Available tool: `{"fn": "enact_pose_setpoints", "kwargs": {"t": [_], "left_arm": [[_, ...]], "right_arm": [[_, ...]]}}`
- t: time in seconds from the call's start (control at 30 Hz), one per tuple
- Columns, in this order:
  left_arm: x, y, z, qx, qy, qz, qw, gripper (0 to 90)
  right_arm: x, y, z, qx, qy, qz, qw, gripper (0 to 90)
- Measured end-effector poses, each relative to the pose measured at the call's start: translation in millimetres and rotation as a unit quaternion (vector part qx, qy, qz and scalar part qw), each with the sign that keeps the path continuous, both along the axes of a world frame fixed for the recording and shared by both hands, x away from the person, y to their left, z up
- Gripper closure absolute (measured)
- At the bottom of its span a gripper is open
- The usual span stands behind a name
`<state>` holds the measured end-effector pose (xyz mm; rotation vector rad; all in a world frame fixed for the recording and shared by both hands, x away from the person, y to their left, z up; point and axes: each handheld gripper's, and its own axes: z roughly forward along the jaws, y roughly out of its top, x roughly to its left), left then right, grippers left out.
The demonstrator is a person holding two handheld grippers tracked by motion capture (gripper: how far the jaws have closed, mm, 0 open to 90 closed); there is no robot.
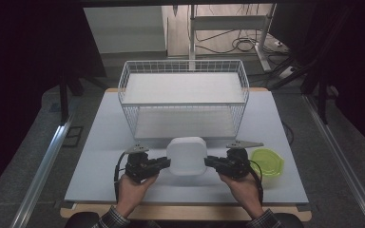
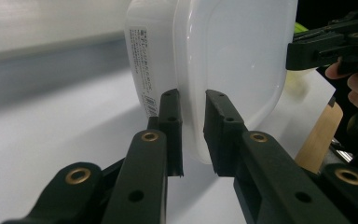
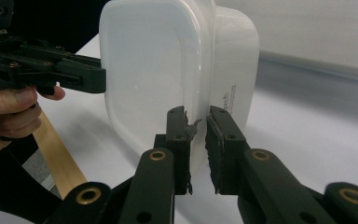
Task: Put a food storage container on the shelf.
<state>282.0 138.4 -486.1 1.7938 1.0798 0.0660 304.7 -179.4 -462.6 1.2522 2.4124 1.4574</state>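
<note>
White lidded container [image 1: 186, 156]: square, rounded corners, translucent; resting on the pale surface [image 1: 100, 156]; held from both sides at its rim; printed label on the side wall, legible as text only in the left gripper view [image 2: 144, 70]; text too small to read.

Left gripper [image 1: 164, 163]: black, two jaws nearly shut, clamped on the container's left edge; in its own view [image 2: 193, 133] lid rim pinched between the two pads, container body rising directly ahead of the jaws; held in the person's left hand [image 1: 133, 187].

Right gripper [image 1: 210, 162]: black, jaws nearly shut, clamped on the container's right edge; in its own view [image 3: 197, 140] rim gripped between the pads, pad lining worn and ragged at the inner faces; held in the person's right hand [image 1: 240, 187]; grey three-cornered plate on top.

Green bowl [image 1: 267, 162]: translucent, round, just beside the right gripper on its outer side, away from the jaws; apart from the container.

White wire basket [image 1: 184, 97]: beyond the container, past the tips of both sets of jaws; solid white tray across its top level, white panel at its floor.

Wooden edge strip [image 3: 58, 158]: along the near border of the surface, below the opposite gripper in each gripper view.
</note>
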Motion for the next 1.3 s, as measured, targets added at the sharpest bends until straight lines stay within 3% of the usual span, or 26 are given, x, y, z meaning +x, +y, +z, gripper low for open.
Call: {"fn": "enact_pose_setpoints", "kwargs": {"t": [0.43, 0.8, 1.3], "left_arm": [[10.9, 1.9, 26.4, 0.003, -0.028, 0.002, 0.9996, 77.8], [23.2, 6.8, 61.9, 0.005, -0.061, 0.008, 0.9981, 77.9], [41.3, 14.8, 104.7, 0.008, -0.093, 0.017, 0.9955, 77.8]], "right_arm": [[9.1, 0.6, 21.6, 0.014, -0.031, -0.002, 0.9994, 79.7], [22.0, 6.5, 57.8, 0.021, -0.069, 0.000, 0.9974, 79.6], [43.4, 14.3, 95.2, 0.031, -0.094, 0.004, 0.9951, 79.5]]}}
